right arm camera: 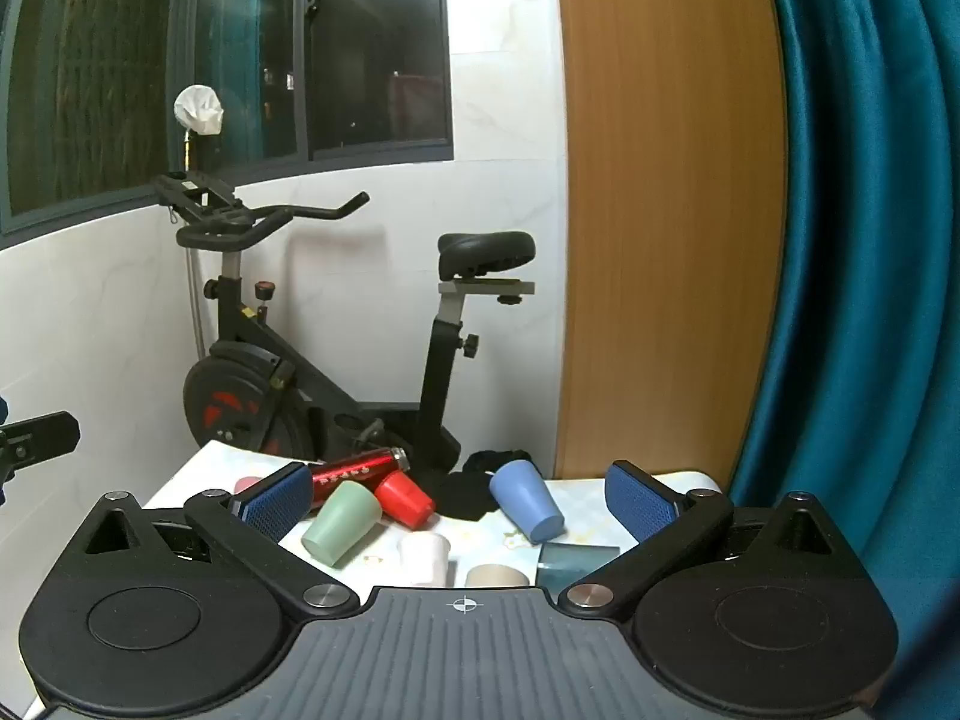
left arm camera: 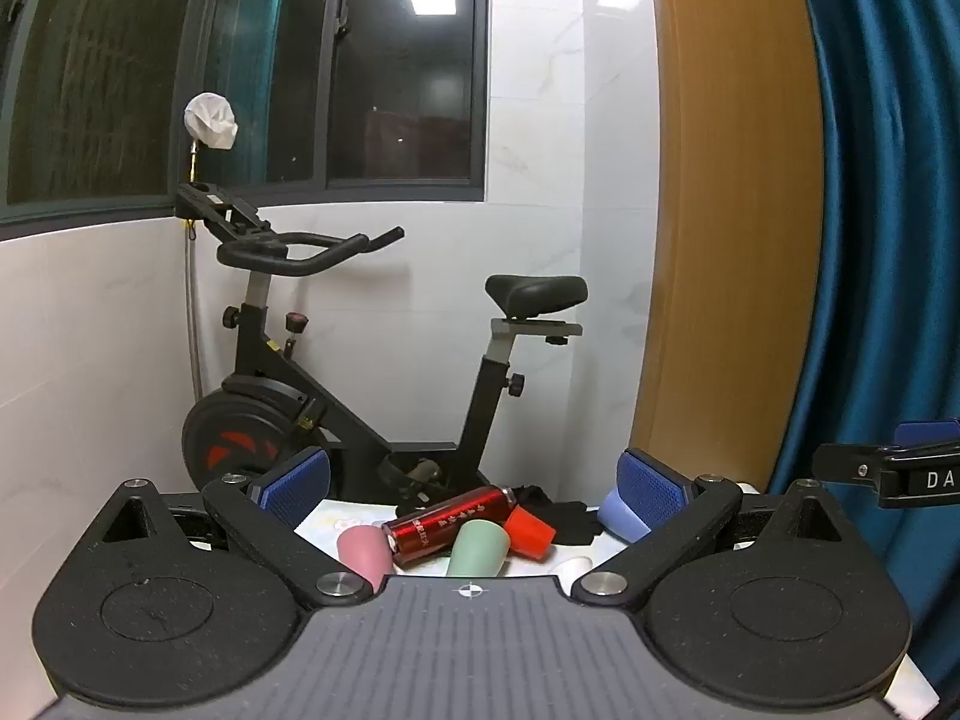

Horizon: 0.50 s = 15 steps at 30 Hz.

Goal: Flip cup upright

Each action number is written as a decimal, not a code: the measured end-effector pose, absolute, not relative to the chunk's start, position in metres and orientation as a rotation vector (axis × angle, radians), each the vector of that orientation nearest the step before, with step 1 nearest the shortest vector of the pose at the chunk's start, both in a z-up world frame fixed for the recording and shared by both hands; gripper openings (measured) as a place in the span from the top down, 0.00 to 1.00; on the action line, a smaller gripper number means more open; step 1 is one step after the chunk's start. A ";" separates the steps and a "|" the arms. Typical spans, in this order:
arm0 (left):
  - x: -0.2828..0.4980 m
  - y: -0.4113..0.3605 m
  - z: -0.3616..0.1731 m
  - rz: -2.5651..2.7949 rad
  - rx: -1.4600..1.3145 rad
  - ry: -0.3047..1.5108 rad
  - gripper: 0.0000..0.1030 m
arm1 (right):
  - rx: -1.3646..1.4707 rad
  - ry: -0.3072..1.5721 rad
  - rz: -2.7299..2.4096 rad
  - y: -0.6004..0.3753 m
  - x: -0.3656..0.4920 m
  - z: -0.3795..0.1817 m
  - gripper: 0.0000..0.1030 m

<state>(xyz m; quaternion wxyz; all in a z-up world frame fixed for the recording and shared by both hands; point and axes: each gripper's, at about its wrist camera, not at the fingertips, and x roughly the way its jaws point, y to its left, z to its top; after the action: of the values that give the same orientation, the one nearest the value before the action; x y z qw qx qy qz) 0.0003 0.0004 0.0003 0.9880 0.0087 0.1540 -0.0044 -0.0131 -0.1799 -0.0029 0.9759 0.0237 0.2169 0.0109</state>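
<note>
Several cups lie tipped on a small white table (right arm camera: pixel 198 468). In the right wrist view a green cup (right arm camera: pixel 341 523), a red cup (right arm camera: pixel 405 498) and a blue cup (right arm camera: pixel 528 507) lie on their sides, and a white cup (right arm camera: pixel 423 558) and a beige cup (right arm camera: pixel 497 576) stand close to the camera. My right gripper (right arm camera: pixel 462 504) is open and empty above them. In the left wrist view I see a pink cup (left arm camera: pixel 362 552), the green cup (left arm camera: pixel 478 547), the red cup (left arm camera: pixel 528 531) and the blue cup (left arm camera: pixel 621 515). My left gripper (left arm camera: pixel 477 486) is open and empty.
A red metal bottle (left arm camera: pixel 450 523) lies among the cups, also in the right wrist view (right arm camera: pixel 359 471). Black cloth (right arm camera: pixel 474 495) lies at the table's back. An exercise bike (right arm camera: pixel 288 372) stands behind the table. A wooden panel (right arm camera: pixel 666 210) and a teal curtain (right arm camera: pixel 870 240) are at right.
</note>
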 end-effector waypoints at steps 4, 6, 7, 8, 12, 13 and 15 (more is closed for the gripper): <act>0.000 0.003 0.000 -0.012 0.022 0.305 0.00 | 0.049 0.436 0.021 -0.180 -0.013 -0.003 0.00; 0.000 0.004 -0.001 -0.009 0.026 0.305 0.00 | 0.049 0.435 0.020 -0.181 -0.014 -0.003 0.00; 0.000 0.004 -0.001 -0.009 0.027 0.305 0.00 | 0.046 0.440 0.020 -0.180 -0.013 -0.003 0.00; 0.000 0.003 -0.001 -0.008 0.028 0.305 0.00 | 0.047 0.440 0.020 -0.180 -0.013 -0.003 0.00; 0.002 0.003 -0.003 -0.009 0.030 0.304 0.00 | 0.047 0.441 0.022 -0.180 -0.013 -0.003 0.00; 0.001 0.004 -0.002 -0.010 0.030 0.304 0.00 | 0.047 0.441 0.023 -0.180 -0.013 -0.003 0.00; 0.002 0.003 -0.002 -0.010 0.031 0.301 0.00 | 0.047 0.440 0.022 -0.180 -0.013 -0.003 0.00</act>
<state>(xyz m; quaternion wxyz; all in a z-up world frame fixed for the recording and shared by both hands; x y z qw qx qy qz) 0.0018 0.0034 -0.0020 0.9885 0.0155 0.1502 -0.0048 -0.0129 -0.1799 -0.0030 0.9755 0.0232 0.2184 0.0110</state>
